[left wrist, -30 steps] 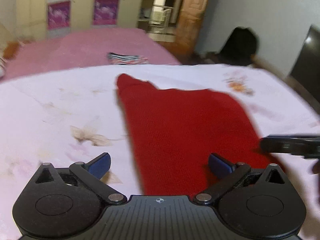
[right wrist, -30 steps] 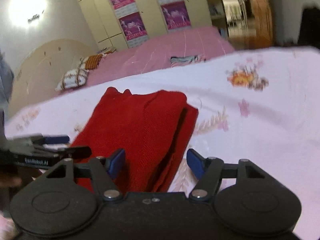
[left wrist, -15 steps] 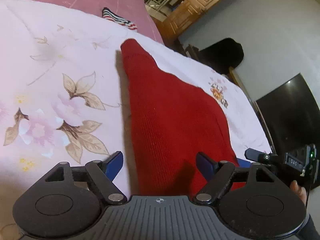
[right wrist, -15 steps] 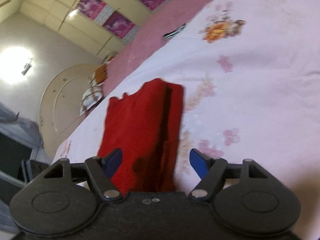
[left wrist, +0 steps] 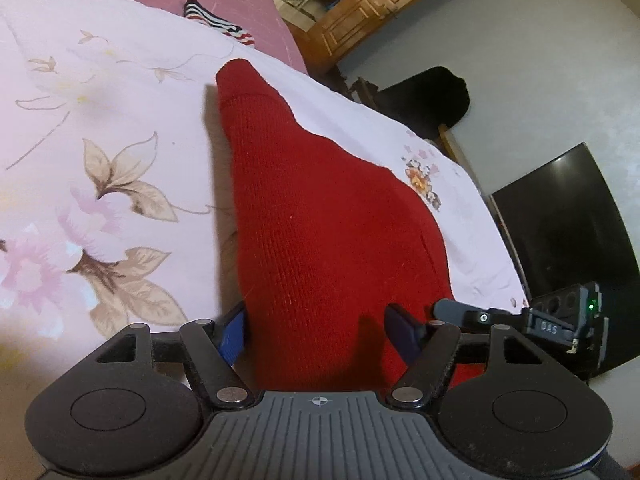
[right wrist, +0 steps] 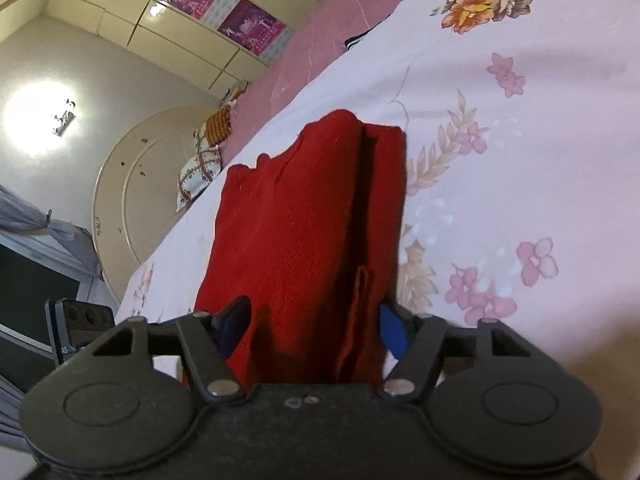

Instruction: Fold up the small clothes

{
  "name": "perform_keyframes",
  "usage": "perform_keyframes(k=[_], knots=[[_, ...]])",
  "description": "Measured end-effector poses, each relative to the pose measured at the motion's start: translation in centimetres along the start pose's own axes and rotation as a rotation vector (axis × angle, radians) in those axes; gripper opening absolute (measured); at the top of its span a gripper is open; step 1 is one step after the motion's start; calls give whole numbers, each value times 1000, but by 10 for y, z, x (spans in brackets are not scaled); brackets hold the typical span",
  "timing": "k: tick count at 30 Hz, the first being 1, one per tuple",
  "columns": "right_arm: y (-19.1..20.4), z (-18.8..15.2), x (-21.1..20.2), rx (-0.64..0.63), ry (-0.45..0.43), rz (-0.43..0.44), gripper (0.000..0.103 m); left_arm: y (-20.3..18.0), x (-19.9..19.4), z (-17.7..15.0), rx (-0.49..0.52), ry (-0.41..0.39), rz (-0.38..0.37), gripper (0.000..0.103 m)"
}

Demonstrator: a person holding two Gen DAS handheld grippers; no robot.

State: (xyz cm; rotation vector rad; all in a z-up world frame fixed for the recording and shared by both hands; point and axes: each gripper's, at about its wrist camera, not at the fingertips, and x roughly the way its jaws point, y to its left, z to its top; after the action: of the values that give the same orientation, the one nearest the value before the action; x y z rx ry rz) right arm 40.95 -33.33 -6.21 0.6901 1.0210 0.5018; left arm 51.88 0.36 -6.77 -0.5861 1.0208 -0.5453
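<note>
Your left gripper (left wrist: 318, 330) spread wide across the near edge of the folded red knitted garment (left wrist: 320, 220), gripping nothing, your right gripper (right wrist: 314, 326) equally wide astride its other near corner, garment flat on the floral pink bedsheet (left wrist: 100, 140).

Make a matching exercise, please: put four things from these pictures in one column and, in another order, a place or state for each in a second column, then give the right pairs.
Things
1. red knitted garment
2. striped cloth
3. left hand-held gripper
4. patterned pillow

Places or states
A. open, fingers on either side of the red cloth's near end
B. lies far off, where the floral sheet meets the pink cover
C. lies folded on the floral sheet, between both grippers
D. by the rounded headboard

Pairs: 1-C, 2-B, 3-A, 4-D
</note>
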Motion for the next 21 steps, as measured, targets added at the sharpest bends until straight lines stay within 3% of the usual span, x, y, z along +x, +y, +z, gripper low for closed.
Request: perform_keyframes(k=[9, 21], knots=[[-11, -1, -8, -4, -5, 40, 52, 0, 5, 1, 15, 5, -39, 71], [-11, 1, -5, -40, -8, 41, 42, -13, 17, 9, 96, 8, -7, 70]])
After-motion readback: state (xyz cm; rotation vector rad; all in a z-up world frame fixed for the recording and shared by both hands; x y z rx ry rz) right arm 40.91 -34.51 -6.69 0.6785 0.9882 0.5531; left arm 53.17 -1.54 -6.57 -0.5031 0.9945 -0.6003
